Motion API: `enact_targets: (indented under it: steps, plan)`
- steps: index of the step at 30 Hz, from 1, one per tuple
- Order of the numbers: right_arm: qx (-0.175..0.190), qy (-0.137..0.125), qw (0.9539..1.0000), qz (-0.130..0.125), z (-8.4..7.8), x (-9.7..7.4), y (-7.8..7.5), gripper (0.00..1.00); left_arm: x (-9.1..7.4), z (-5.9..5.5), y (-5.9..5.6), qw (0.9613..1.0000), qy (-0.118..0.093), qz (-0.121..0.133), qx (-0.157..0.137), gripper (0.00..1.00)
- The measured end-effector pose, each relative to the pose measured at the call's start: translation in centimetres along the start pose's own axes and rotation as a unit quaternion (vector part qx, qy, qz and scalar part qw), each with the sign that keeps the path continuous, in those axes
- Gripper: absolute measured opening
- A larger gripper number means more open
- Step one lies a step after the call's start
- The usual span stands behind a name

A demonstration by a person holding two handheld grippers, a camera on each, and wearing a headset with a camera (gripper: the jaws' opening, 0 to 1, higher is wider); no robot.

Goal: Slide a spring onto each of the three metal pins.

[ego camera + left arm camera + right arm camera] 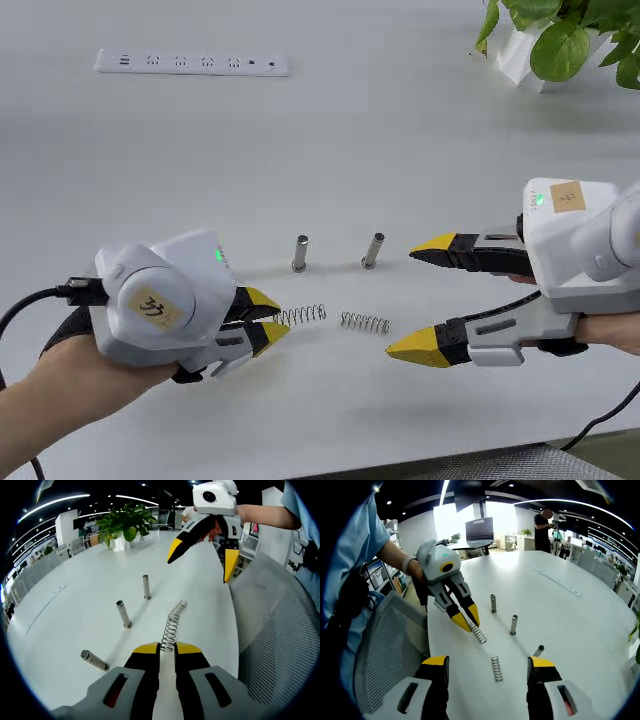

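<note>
Plant (560, 40) at one o'clock runs off the edge; spring (173, 625) hides one end inside left gripper (167, 649).

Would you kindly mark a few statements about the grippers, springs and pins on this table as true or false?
The left gripper is shut on a spring. True.
The right gripper grips a pin. False: it is open and holds nothing.
A second spring lies loose on the table. True.
All three pins are bare. False: one pin already wears a spring.
</note>
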State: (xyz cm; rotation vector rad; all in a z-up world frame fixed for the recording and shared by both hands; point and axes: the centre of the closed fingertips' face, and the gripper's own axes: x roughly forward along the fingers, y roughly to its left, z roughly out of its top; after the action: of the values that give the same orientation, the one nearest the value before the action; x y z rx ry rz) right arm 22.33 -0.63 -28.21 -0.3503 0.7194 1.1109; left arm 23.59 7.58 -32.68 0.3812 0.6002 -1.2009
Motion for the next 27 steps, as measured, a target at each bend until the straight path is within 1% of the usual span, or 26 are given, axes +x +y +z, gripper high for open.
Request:
enact_targets:
  steps: [1,5,6,9,11,15,18,24,27]
  plan:
    - [-0.004,0.0,1.0,0.004,0.0,0.1,-0.1,0.58,-0.1,0.0,-0.1,1.0,-0.001,-0.001,0.002,0.08]
    - [-0.022,0.003,0.9995,0.023,0.6,1.4,0.9,0.51,-0.3,0.2,-0.6,0.9999,-0.011,-0.01,0.004,0.08]
    - [-0.029,0.003,0.9992,0.028,0.6,1.7,1.1,0.48,-0.4,0.2,-0.7,0.9998,-0.013,-0.011,0.002,0.08]
    - [-0.032,0.007,0.9986,0.043,0.5,2.7,1.4,0.4,-0.3,0.5,-1.2,0.9995,-0.024,-0.022,0.001,0.08]
    - [-0.039,0.008,0.9979,0.05,0.3,3.0,1.6,0.35,-0.3,0.8,-1.5,0.9993,-0.028,-0.027,0.001,0.08]
    - [-0.043,0.018,0.9967,0.067,-0.1,3.5,2.3,0.32,-0.1,1.4,-2.0,0.9985,-0.04,-0.037,0.002,0.08]
    - [-0.047,0.018,0.996,0.075,0.1,3.5,2.9,0.29,0.0,1.7,-2.2,0.998,-0.047,-0.041,0.0,0.08]
    - [-0.056,0.017,0.9951,0.081,0.4,3.3,2.9,0.28,0.0,2.3,-2.5,0.9971,-0.058,-0.049,-0.001,0.08]
    - [-0.06,0.012,0.9948,0.082,0.7,3.0,3.0,0.28,0.0,2.4,-2.6,0.9968,-0.06,-0.052,-0.007,0.08]
